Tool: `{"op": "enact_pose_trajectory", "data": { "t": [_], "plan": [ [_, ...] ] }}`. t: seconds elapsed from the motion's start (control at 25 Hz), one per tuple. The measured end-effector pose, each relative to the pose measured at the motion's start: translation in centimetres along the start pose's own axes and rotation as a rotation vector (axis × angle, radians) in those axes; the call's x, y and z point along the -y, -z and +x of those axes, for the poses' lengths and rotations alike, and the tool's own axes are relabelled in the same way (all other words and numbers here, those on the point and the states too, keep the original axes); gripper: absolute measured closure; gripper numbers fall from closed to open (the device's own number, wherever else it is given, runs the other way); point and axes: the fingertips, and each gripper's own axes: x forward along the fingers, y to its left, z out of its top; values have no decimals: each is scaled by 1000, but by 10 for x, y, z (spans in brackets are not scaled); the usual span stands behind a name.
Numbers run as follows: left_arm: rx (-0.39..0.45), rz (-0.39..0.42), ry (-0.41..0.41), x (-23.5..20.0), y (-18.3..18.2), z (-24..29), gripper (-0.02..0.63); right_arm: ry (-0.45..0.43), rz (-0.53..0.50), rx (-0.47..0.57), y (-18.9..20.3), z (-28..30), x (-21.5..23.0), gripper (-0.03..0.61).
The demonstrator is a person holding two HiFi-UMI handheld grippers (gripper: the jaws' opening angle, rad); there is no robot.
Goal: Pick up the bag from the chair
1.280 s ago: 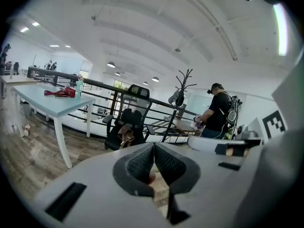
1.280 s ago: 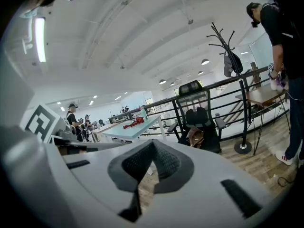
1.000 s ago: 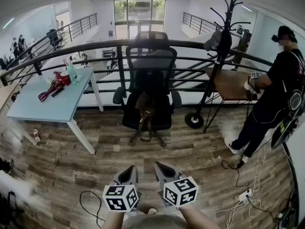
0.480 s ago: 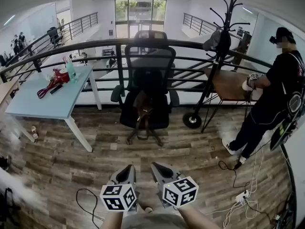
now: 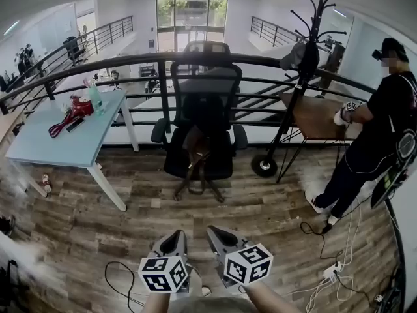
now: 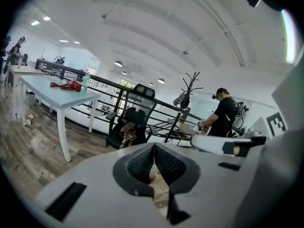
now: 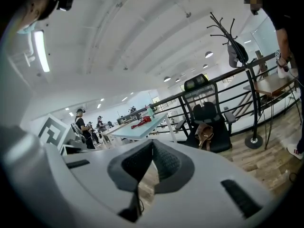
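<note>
A wood-plank floor (image 5: 273, 204) is seen across a mezzanine that is closed off by a black railing (image 5: 130, 61), beyond which a lower hall and tall glazed doors (image 5: 190, 18) are visible. A black office chair (image 5: 206, 103) is set against the railing, facing the camera. The brown bag (image 5: 197, 147) is found on its seat, at the middle of the front edge, with its straps hung over that edge toward the floor. To the left a pale blue desk (image 5: 65, 145) is placed. A red object (image 5: 77, 107) is laid near its far edge and a green-tinted bottle (image 5: 96, 96) is stood by its far right corner. To the right of the chair a black coat stand (image 5: 306, 57) is seen with a grey garment hung on it, and just beside it a small wooden table (image 5: 319, 115). A person in black (image 5: 378, 129) is stood at that table's right edge. Cables (image 5: 339, 253) are strewn over the floor at the lower right. The left gripper (image 5: 177, 237) and the right gripper (image 5: 215, 233) are held side by side low in the head view, well apart from the chair. The jaws of each are pressed together with nothing caught between them.
</note>
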Motion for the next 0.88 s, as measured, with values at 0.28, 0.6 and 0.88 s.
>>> {"op": "enact_pose_trajectory", "data": {
  "t": [0.28,0.6,0.88],
  "plan": [
    [7,-5,8,-27,-29,40,611,9,13,11,-19,45,19,578],
    [-2,-4,24,-62,-63,88,611,23,19,20,-46,106,39,578],
    [-17,1,43,-91,-95,127,611,49,19,23,-71,154,55,578]
  ]
}}
